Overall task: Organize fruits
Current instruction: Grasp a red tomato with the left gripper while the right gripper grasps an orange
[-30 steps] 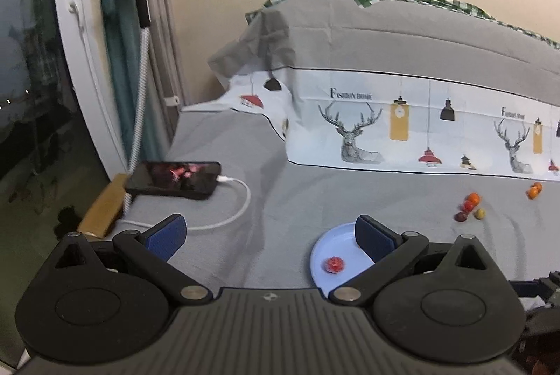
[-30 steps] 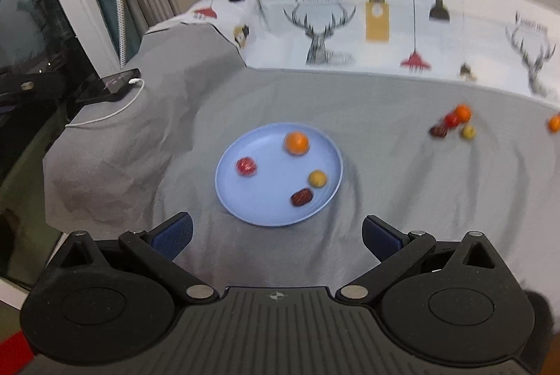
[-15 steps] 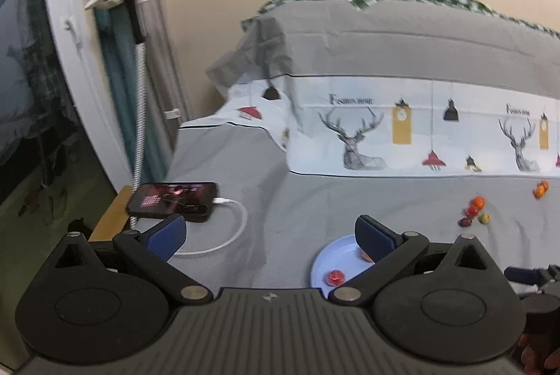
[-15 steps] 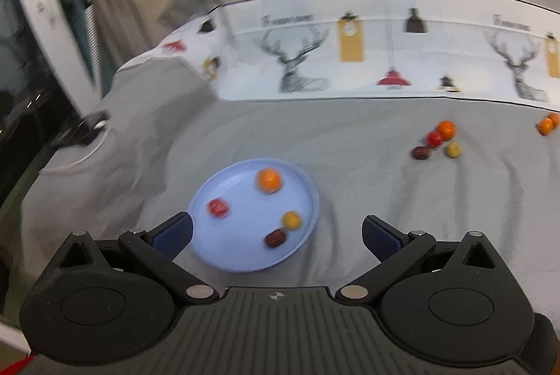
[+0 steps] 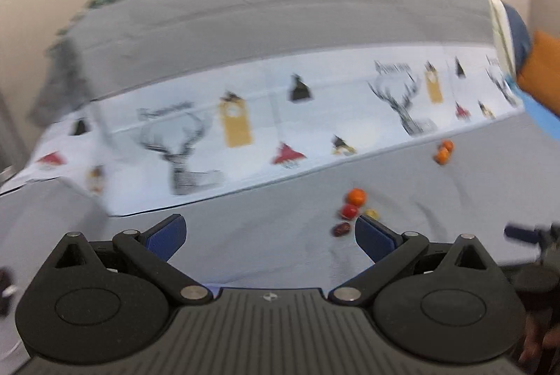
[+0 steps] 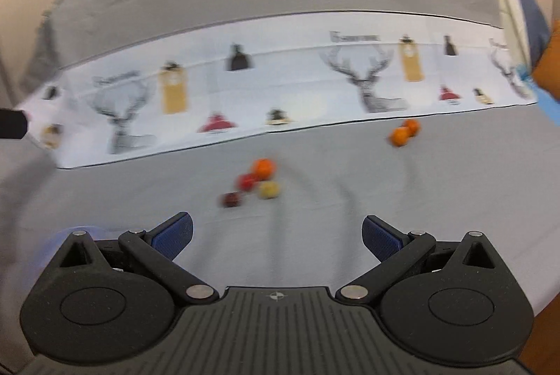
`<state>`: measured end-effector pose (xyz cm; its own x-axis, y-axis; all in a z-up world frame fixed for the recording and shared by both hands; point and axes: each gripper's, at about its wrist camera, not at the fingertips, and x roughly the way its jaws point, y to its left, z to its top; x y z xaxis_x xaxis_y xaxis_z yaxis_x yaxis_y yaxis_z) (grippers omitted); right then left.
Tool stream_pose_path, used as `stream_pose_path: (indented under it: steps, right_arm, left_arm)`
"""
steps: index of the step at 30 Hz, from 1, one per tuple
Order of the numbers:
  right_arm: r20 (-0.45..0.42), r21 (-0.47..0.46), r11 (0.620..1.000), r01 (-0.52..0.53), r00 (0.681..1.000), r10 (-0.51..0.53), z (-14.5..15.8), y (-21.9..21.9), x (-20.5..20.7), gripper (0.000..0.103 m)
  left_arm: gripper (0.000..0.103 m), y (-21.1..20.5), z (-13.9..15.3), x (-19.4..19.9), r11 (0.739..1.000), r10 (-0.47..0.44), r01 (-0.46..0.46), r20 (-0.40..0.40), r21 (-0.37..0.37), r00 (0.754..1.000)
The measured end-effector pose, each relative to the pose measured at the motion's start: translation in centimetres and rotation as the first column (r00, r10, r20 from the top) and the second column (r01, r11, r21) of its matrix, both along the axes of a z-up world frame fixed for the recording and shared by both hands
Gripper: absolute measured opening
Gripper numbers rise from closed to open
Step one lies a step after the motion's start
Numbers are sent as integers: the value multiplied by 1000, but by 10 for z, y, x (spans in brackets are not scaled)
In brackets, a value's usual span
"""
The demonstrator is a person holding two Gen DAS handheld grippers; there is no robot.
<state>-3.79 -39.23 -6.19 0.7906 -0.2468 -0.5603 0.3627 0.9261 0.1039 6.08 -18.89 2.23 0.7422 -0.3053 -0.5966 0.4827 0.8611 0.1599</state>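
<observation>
Left gripper [image 5: 269,233], right gripper [image 6: 276,233]: ribbed blue pads spread, empty. Round glossy fruit cluster [image 6: 253,183] on wrinkled grey sheet [image 6: 315,235]; orange pair [image 6: 404,132] right of cluster.

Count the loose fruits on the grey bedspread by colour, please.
Orange: 3, one in the near cluster, two in the far pair
Red: 1
Dark red: 1
Yellow: 1
Total: 6, all lying loose on the bedspread.
</observation>
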Motion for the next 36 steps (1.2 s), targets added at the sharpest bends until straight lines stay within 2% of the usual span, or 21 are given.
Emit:
stream_pose_path:
  steps: [3,6,8,10,12,15,19,21,23,24,26,30,32,33,34,35,36]
  right_arm:
    - [-30,-10,999,49,998,-49,-19,-38,25,102]
    - [-58,-27,995,97,993,-99,-45,-66,53,102]
    - [-79,-23,993,113,990,-115,-63,-82,71,102]
    - [-80,-51,991,121,989,-125,-74,-94,89,102]
    - [-77,-68,983,172,981,-177,-83,-119,103,102]
    - [-80,-43,965,259,962,-261,-94,-173,137,102]
    - [-82,-22,944,330,940,-331,-119,-230,184,102]
    - [-76,-57,933,356,930,-359,-132,-249,206,102]
    - [-102,-64,939,338,934,-343,-144,-261,222,102]
    - [-112,-61,941,333,934,-338,-149,-264,226,102]
    - [-82,-42,940,338,937,-341,-152,-266,226,102]
    - [-72,-49,945,324,942,-327,-152,-263,225,98]
    - [-75,-38,943,331,940,-333,-151,-265,227,98]
    - [-80,-33,941,337,938,-338,-150,-265,228,98]
    - [-84,-30,941,337,937,-339,-149,-265,228,93]
    - [-77,-27,944,329,941,-330,-148,-265,229,74]
    - [-56,-32,950,312,948,-313,-146,-262,228,61]
  left_arm:
    - [103,-33,-30,39,997,-71,71,-91,-1,993]
    - [103,-63,-67,83,991,-131,125,-228,-43,965]
    - [103,-83,-91,107,989,-145,138,-255,-45,956]
    - [103,-102,-115,130,990,-138,139,-276,-14,951]
    - [103,-119,-134,149,988,-146,153,-307,0,940]
    - [103,-142,-159,174,979,-183,202,-342,21,922]
    - [103,-151,-192,196,981,-158,190,-420,34,893]
    - [103,-154,-203,201,978,-164,204,-428,49,889]
    - [103,-157,-208,203,976,-162,209,-416,69,895]
    - [103,-158,-211,206,974,-168,215,-426,66,889]
    - [103,-161,-214,211,973,-182,228,-464,43,867]
    - [102,-166,-214,219,977,-181,214,-466,17,866]
    - [96,-170,-213,224,968,-225,252,-483,-8,846]
    - [93,-173,-213,228,954,-265,299,-499,-13,825]
    - [87,-175,-212,232,945,-289,325,-511,-19,810]
    - [80,-173,-209,234,942,-306,334,-515,-40,801]
    - [60,-172,-207,238,936,-329,342,-537,-78,777]
